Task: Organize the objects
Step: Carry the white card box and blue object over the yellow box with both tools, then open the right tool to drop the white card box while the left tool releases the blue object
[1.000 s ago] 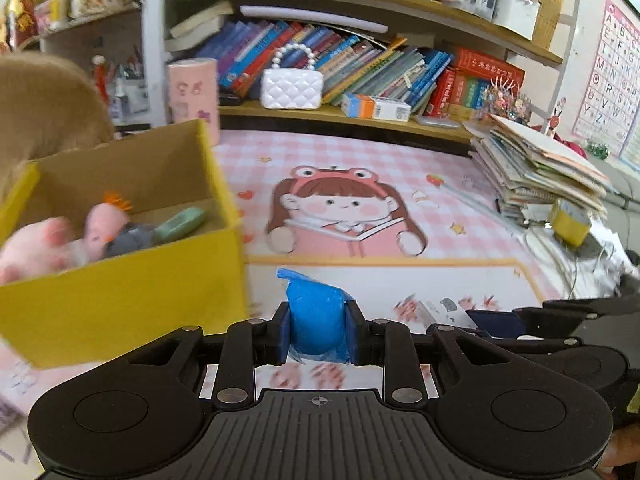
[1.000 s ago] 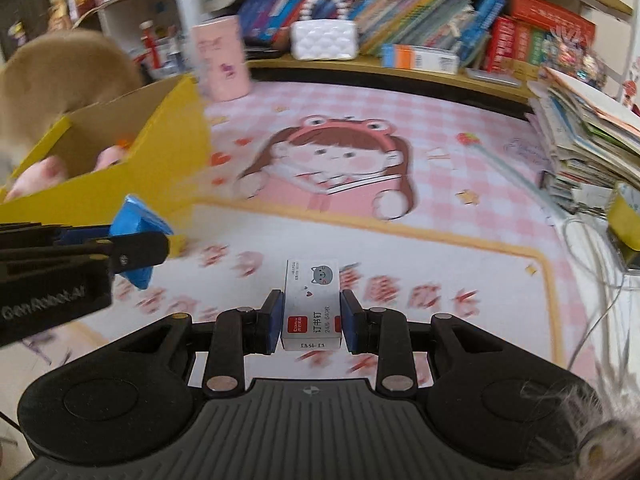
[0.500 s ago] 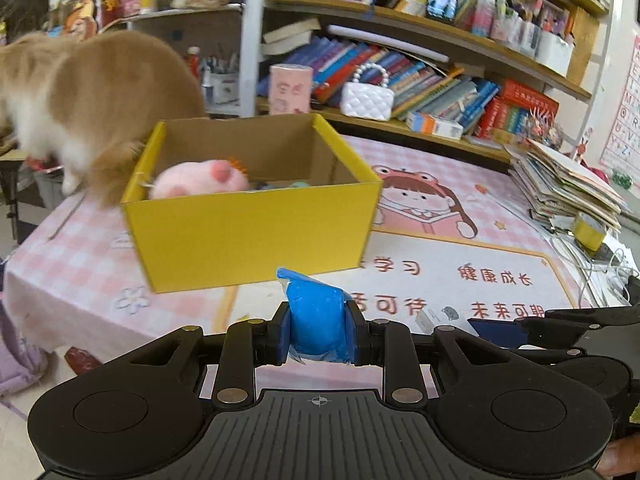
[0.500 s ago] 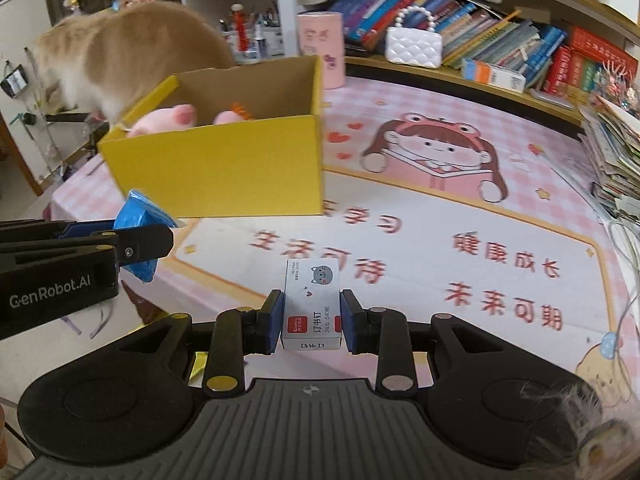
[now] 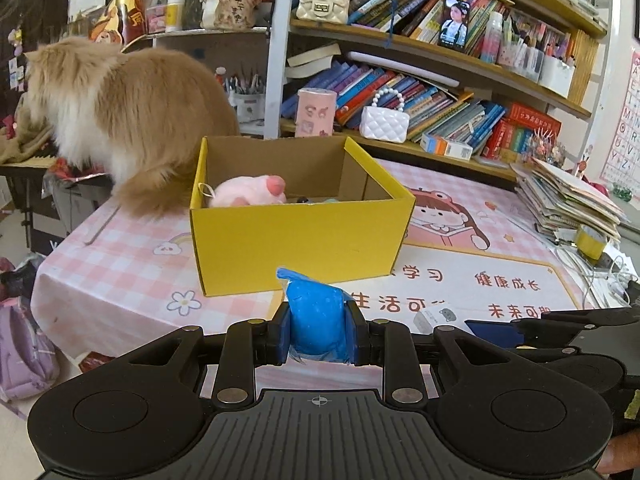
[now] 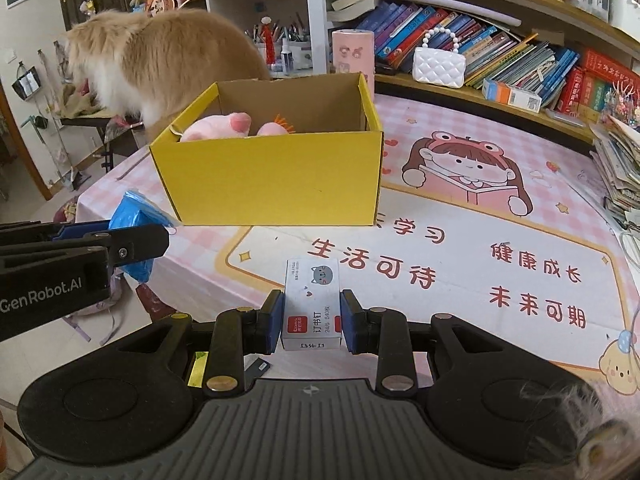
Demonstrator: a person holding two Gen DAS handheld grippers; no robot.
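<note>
Table (image 5: 120, 276): pink-and-white checked cloth with a printed cartoon girl and red characters; smooth, flat surface.

Fluffy ginger-and-white long-haired cat (image 5: 128, 112) stands at the table's far left corner, behind the box, facing away.

Open rectangular cardboard box, yellow outside and raw brown inside (image 6: 272, 180), sits on the cloth, its long axis roughly across both views. Inside it, against the left end, lies a soft pink plush toy (image 5: 248, 192); an orange tuft shows beside it in the right wrist view.

Left gripper (image 5: 319, 330): black jaws with blue pads clamped on a crumpled bright-blue plastic-film packet (image 5: 316, 320). The packet stands upright between the pads, long axis vertical, pointed top poking above the jaws toward the box. It is off the table, short of the box's near wall.

Right gripper (image 6: 312, 322): jaws narrow, gripping a small white rectangular cardboard staple box with a grey cat face and a red label (image 6: 312, 304). Its long axis runs forward along the fingers, far end pointing toward the yellow box; pads press its two long sides near the rear end. It is held above the cloth's printed characters, to the right of the left gripper.
</note>
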